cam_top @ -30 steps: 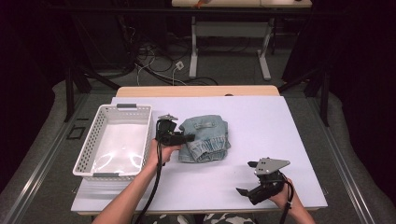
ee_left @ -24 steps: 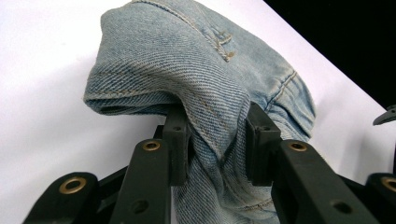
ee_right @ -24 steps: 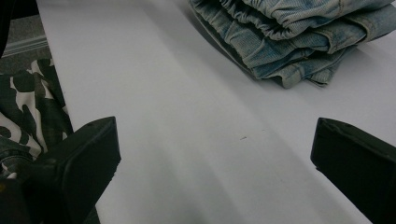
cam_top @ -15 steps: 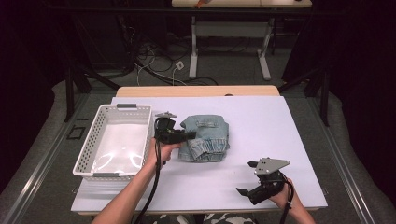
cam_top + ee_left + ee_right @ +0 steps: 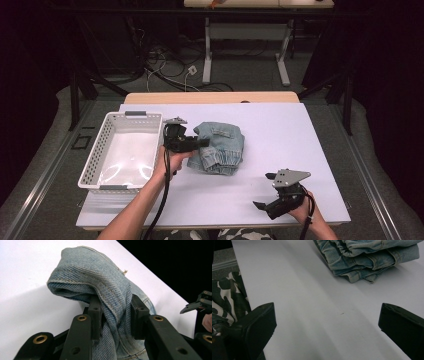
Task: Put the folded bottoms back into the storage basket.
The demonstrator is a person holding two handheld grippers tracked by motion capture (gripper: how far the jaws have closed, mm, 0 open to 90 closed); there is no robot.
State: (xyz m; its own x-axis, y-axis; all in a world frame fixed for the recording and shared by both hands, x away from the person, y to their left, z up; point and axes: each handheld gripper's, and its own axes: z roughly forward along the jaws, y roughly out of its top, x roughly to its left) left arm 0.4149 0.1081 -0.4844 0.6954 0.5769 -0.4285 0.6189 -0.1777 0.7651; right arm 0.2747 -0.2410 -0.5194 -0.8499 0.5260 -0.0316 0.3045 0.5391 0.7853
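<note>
Gripping folded jeans point(image 5: 100, 285) with left gripper point(image 5: 116, 315) clamped on denim; right gripper point(image 5: 327, 322) jaws apart, idle; next: lift toward basket point(image 5: 100, 150).

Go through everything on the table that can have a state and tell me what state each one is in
Folded jeans: bunched on the table, one fold pinched and lifted at the left edge.
Left gripper: shut on the denim fold.
Right gripper: open, holding nothing, low over the near right of the table.
White basket: upright, nothing inside.
Table: covered by a white sheet.
</note>
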